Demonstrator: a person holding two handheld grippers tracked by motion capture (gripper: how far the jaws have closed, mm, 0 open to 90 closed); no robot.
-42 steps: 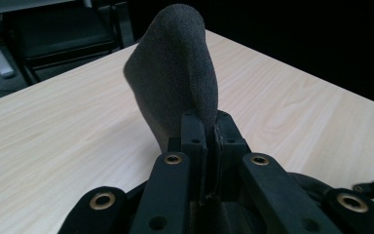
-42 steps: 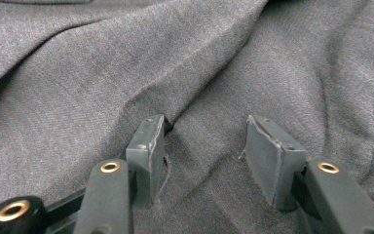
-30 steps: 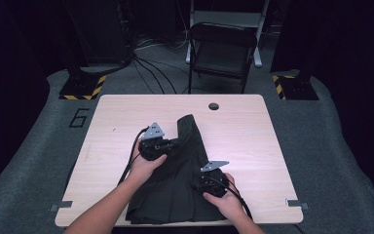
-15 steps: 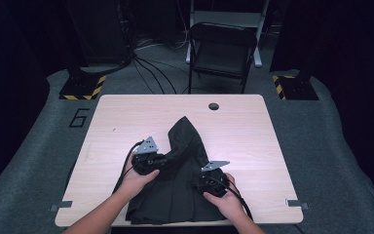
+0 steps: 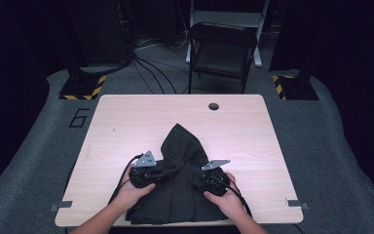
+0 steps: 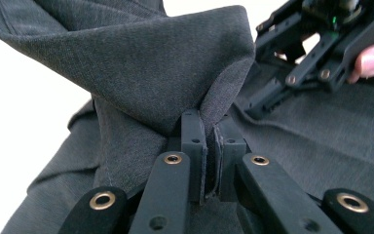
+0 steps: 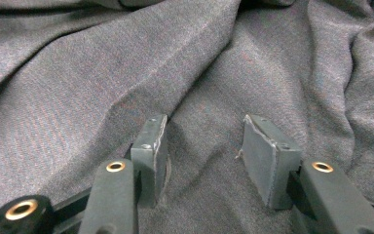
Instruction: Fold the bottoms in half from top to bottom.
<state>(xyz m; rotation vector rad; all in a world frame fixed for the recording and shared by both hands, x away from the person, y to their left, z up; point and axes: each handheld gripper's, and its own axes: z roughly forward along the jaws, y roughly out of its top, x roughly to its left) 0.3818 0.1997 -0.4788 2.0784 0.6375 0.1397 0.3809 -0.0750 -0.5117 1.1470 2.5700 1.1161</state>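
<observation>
Left gripper [image 6: 210, 146] clamped tight on a fold of the dark garment [image 5: 177, 187], lying bunched at the table's [image 5: 126, 122] near edge. Right gripper [image 7: 204, 146] half open, pads resting on cloth, gripping nothing.

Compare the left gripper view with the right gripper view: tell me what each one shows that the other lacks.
Left gripper view: the left gripper pinching a raised fold of the dark garment, pale table beside it, and the other gripper further off. Right gripper view: the right gripper with fingers apart, over flat, creased cloth. Both: the same dark grey fabric.
</observation>
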